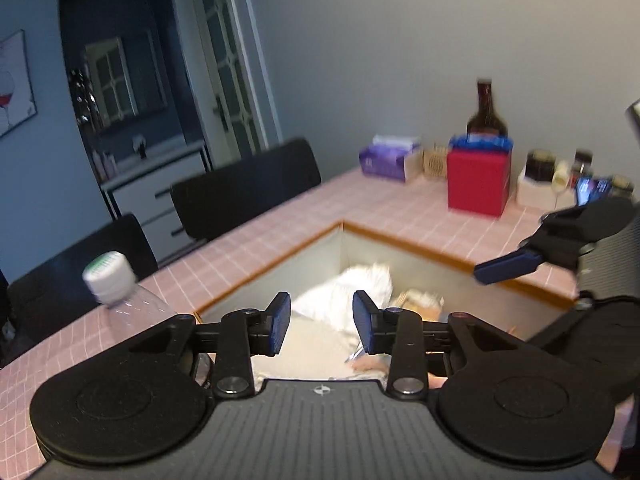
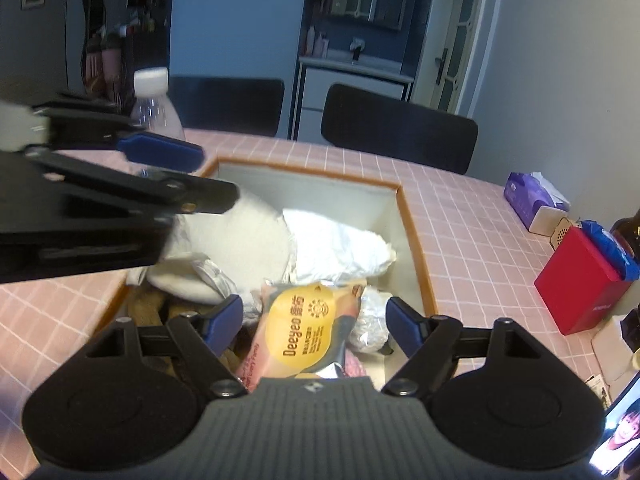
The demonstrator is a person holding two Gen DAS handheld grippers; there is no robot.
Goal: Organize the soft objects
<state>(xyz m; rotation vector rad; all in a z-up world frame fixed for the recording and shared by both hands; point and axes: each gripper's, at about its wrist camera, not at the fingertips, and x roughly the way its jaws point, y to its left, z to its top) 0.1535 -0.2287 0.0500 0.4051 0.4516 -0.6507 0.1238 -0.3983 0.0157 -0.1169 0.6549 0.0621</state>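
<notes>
Home dining room: pink-tiled table (image 2: 460,216), black chairs (image 2: 400,128), tissue box (image 1: 390,158), framed wine print (image 1: 12,84).

left gripper (image 1: 321,322): parted, empty | over recessed bin (image 1: 280,266) | white bundle (image 1: 352,292) inside

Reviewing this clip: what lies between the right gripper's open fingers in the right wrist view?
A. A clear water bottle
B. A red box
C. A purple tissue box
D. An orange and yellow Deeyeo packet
D. The right gripper stands open over the recessed bin, and the orange and yellow Deeyeo packet lies between its fingers on the other soft items.
</notes>
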